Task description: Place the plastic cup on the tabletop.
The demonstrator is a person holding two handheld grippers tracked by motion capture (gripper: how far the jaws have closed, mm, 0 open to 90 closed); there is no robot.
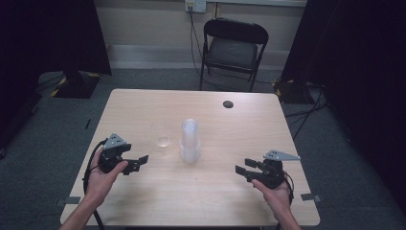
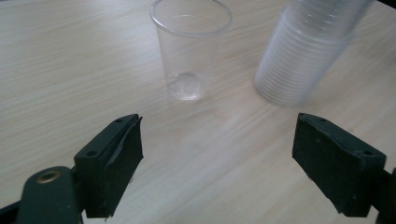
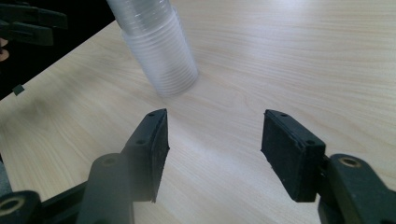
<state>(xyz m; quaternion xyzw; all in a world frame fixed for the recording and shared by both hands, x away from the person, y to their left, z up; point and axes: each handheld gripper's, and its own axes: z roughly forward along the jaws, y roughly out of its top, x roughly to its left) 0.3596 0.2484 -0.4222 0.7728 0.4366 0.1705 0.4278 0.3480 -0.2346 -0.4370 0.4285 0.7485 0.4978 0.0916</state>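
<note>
A person's left tool [image 1: 140,163] hovers low over the light wooden tabletop [image 1: 143,110], jaws spread wide and empty, aimed toward one single clear plastic cup [image 2: 190,51] standing upright, mouth up, just left of the centre. Beside it, one tall stack of clear cups [image 1: 190,141] stands with its long axis vertical; the high view shows it upright, while the left gripper view makes it look tilted and reveals the ribbed rims. At right, the right tool [image 1: 242,171] is released too, nothing between its pads, pointing at the stack. A black folding chair [image 1: 233,48] stands beyond.
</note>
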